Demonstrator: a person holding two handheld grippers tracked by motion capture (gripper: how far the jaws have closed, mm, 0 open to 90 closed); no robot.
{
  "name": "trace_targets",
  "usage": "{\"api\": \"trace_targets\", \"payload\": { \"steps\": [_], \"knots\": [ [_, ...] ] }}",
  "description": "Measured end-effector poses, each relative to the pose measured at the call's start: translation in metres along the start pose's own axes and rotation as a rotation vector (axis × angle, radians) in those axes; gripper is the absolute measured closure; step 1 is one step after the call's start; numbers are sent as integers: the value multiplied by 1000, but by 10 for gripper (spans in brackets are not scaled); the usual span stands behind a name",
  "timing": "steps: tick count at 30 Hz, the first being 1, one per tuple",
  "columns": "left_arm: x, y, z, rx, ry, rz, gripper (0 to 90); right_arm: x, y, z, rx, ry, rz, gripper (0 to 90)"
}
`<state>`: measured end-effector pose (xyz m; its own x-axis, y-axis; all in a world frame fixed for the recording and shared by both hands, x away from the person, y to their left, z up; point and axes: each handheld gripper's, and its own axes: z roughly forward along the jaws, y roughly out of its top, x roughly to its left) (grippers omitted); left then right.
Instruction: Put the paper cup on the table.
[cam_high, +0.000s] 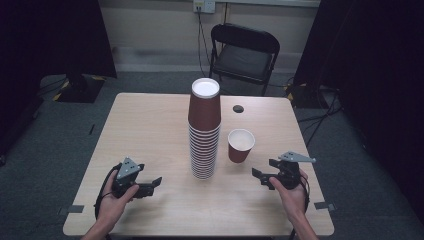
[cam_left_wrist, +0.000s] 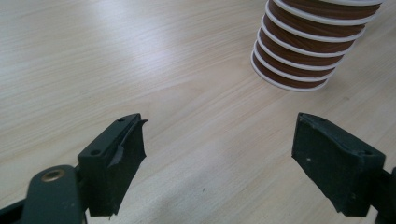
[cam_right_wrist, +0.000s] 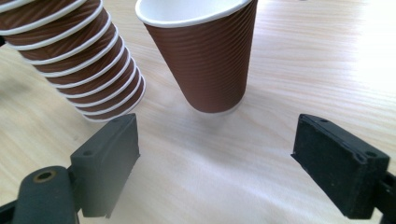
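Both grippers are sitting low in the high view, each in one of the person's hands. Left gripper (cam_high: 149, 186) is resting at the lower left of the table (cam_high: 150, 130), its jaws standing wide apart with nothing but bare wood between them, as its own view is showing (cam_left_wrist: 219, 154). Right gripper (cam_high: 261, 177) is hovering at the lower right, jaws also spread with nothing between them; in its own view (cam_right_wrist: 217, 163) they are framing empty tabletop.

Standing at the centre of the high view is a tall stack of brown cups (cam_high: 204, 135), turned upside down, white rims banding its lower half. Its base is showing at the upper right of the left gripper view (cam_left_wrist: 299, 56) and at the upper left of the right gripper view (cam_right_wrist: 79, 65).

Just to the right of the stack, apart from it, a single brown cup (cam_high: 240, 145) is standing upright, mouth open to the ceiling. Seen from the right gripper, that cup (cam_right_wrist: 205, 65) is sitting ahead of the jaws at top centre, untouched by either one.

At the top of the high view, beyond the table, a black folding chair (cam_high: 243, 55) is standing.
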<state>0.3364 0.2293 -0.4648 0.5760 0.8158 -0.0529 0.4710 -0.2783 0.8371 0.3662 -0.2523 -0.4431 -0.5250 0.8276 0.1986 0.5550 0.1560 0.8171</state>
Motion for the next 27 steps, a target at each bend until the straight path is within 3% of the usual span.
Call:
{"api": "trace_targets", "payload": {
  "steps": [14, 20, 27],
  "knots": [
    [0, 0, -2, 3, 9, 16, 167, -4, -25, -50, -18, -44, 29, 152],
    [-2, -1, -1, 15, 17, 20, 161, -9, -44, -55, -1, -80, 43, 153],
    [-1, -1, 0, 18, 25, 43, 159, -16, -53, -57, 16, -135, 38, 153]
  ]
}}
